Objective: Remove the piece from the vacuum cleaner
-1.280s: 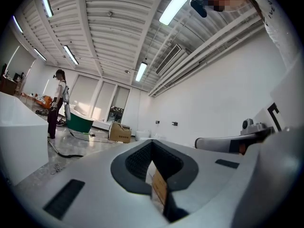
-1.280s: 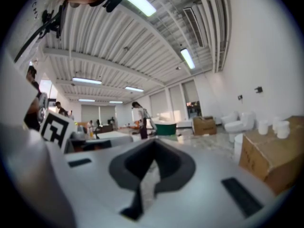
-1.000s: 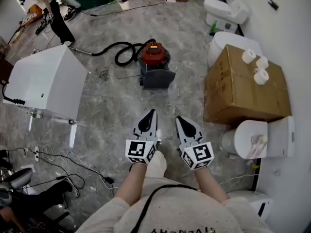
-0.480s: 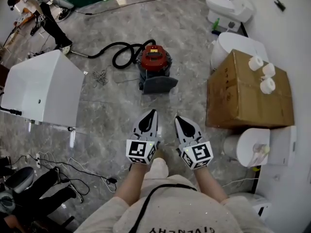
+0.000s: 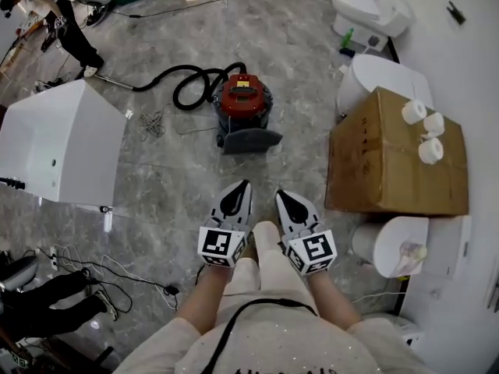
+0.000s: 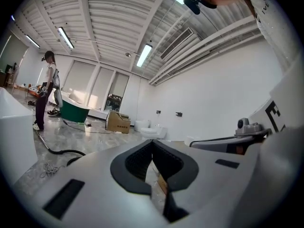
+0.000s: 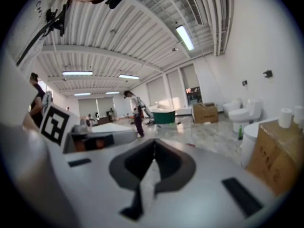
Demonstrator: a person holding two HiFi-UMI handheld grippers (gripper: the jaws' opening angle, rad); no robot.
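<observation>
The red vacuum cleaner (image 5: 244,98) stands on the grey stone floor ahead of me, with a grey piece (image 5: 249,139) at its near side. A black hose (image 5: 189,83) loops off to its left. My left gripper (image 5: 243,184) and right gripper (image 5: 279,195) are held side by side a short way before the grey piece, touching nothing. Both are shut and empty. The left gripper view shows its jaws (image 6: 152,144) pressed together, with part of the hose (image 6: 59,152) on the floor. The right gripper (image 7: 154,146) shows its jaws closed too.
A cardboard box (image 5: 390,158) carrying toilet paper rolls (image 5: 426,128) stands at the right, with toilets (image 5: 366,12) beyond and beside it. A white cabinet (image 5: 58,142) sits at the left, cables (image 5: 93,269) near it. A person (image 6: 46,89) stands by a green bathtub (image 6: 73,113).
Both grippers have moved forward together, a little closer to the vacuum cleaner. They stayed shut and empty. The cabinet and box have slid back in the view.
</observation>
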